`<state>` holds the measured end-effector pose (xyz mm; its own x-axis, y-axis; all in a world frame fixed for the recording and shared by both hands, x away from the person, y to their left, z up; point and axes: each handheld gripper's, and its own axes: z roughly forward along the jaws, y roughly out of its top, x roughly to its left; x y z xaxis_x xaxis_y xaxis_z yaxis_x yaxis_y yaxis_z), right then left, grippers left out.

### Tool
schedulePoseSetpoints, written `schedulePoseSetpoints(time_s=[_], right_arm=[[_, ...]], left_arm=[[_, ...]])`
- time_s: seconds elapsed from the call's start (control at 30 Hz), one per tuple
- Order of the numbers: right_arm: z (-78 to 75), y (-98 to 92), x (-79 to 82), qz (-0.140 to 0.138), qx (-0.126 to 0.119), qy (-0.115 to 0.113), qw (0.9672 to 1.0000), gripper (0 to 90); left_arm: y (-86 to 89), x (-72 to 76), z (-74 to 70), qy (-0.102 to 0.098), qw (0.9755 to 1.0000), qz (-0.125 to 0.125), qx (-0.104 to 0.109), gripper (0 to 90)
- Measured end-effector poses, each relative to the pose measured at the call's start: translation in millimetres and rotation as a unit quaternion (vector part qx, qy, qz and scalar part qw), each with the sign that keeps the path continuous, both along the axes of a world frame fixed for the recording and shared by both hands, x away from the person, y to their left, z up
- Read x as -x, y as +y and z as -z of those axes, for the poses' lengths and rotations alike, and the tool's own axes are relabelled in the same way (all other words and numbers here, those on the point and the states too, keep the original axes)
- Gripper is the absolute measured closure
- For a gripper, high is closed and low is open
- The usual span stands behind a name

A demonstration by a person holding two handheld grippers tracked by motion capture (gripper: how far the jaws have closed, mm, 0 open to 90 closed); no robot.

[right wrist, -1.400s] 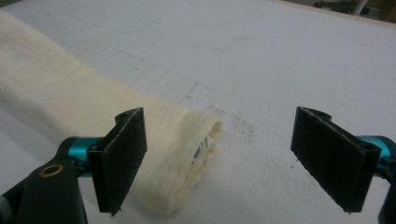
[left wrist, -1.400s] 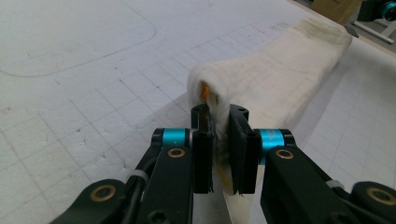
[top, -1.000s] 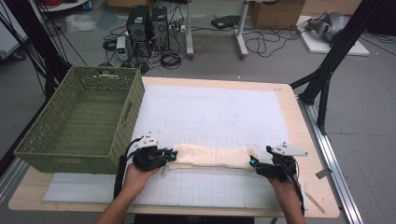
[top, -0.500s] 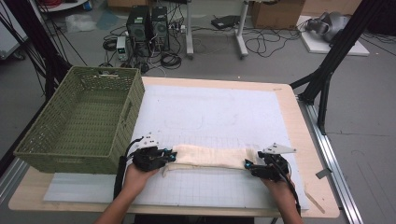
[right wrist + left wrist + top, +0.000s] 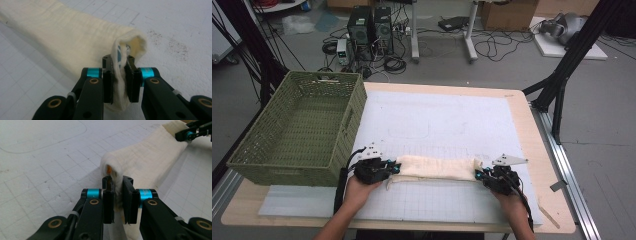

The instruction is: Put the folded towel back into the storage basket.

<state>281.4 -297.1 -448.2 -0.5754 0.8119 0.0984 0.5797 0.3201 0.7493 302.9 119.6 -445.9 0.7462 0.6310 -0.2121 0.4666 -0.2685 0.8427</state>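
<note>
Our two handheld grippers — black frames, bright trim

We see each gripper, left (image 5: 394, 169) and right (image 5: 479, 175), built of black links with brass-coloured screws and turquoise collars behind flat black jaws; a grey three-cornered plate (image 5: 509, 160) tops each, black cables trail back — our forearms are bare.

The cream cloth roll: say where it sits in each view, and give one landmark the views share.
High view: cloth roll lies across the near mat, between both grippers.
Left gripper view: from the jaws toward upper right.
Right gripper view: from the jaws toward upper left.
Shared landmark: the gridded white mat.
</note>
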Motion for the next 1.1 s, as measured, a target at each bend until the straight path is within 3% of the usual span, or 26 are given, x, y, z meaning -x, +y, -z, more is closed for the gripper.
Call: schedulePoseSetpoints(time_s=[0.2, 0.53, 1.1], right_arm=[[1.0, -2.4, 0.5, -0.012, -0.001, -0.017, 0.9998, 80.3], [-6.0, -5.6, 2.9, -0.008, -0.008, -0.045, 0.9989, 81.1], [-25.8, -11.8, 8.6, -0.016, -0.038, -0.105, 0.9937, 81.3]], left_arm=[[0.4, -0.2, -0.2, -0.003, 1.0000, 0.001, 0.000, 80.5], [2.6, 1.6, -5.0, -0.020, 0.9997, -0.001, 0.011, 81.0], [9.6, 7.8, -22.3, -0.059, 0.9966, 0.003, 0.057, 81.7]])
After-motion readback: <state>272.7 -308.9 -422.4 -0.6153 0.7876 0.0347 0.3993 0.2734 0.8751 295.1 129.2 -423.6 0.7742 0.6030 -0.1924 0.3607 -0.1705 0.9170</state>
